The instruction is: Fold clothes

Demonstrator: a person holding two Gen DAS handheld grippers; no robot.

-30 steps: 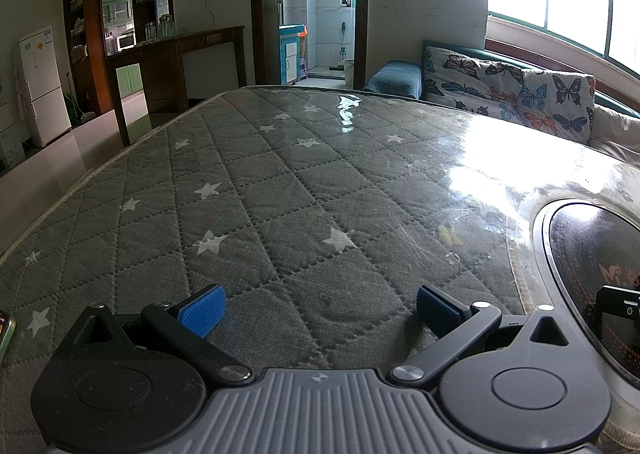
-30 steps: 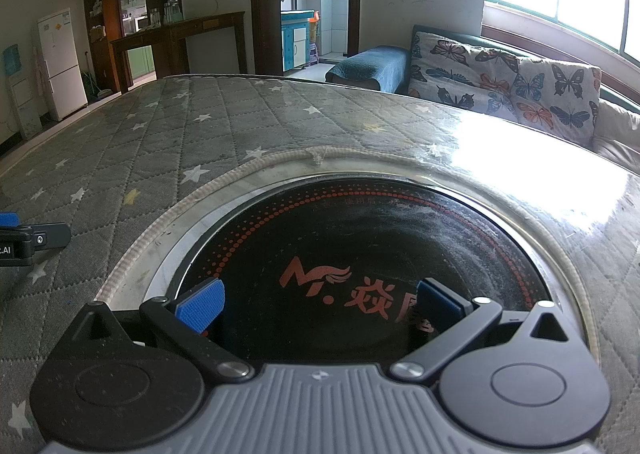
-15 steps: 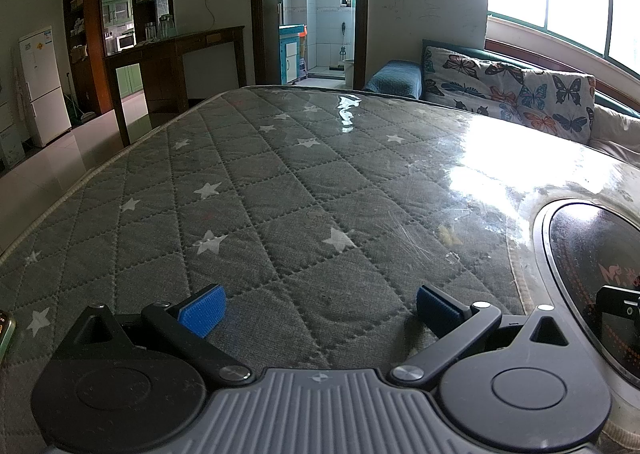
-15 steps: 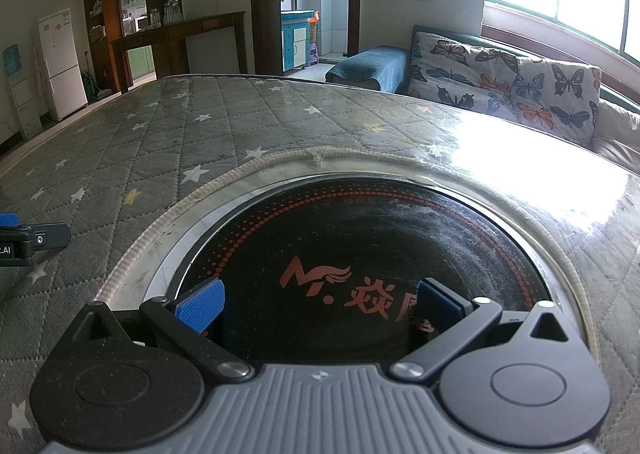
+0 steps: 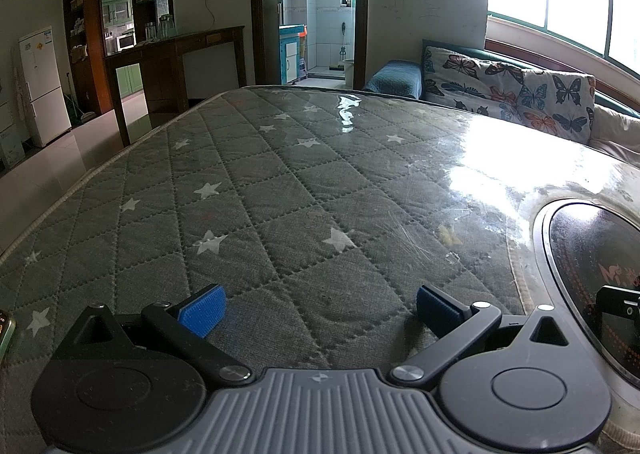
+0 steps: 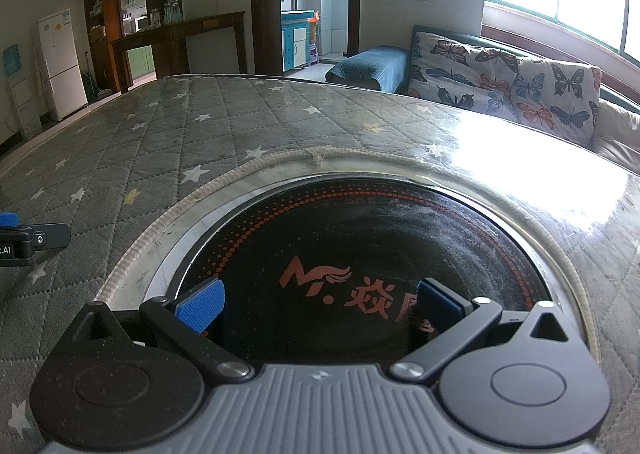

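Observation:
No clothing shows in either view. My left gripper (image 5: 318,308) rests low over a grey quilted table cover with white stars (image 5: 280,189), open, with nothing between its blue pads. My right gripper (image 6: 318,306) is open too and sits over a round black induction hob (image 6: 360,250) set into the table, with red lettering on the glass. The left gripper's tip (image 6: 36,240) pokes in at the left edge of the right wrist view. A part of the right gripper (image 5: 618,308) shows at the right edge of the left wrist view.
The hob (image 5: 596,254) lies to the right of my left gripper. A butterfly-print sofa (image 5: 508,89) stands behind the table under bright windows. At the back are a dark wooden counter (image 5: 176,53), a white fridge (image 5: 42,85) and an open doorway (image 5: 320,13).

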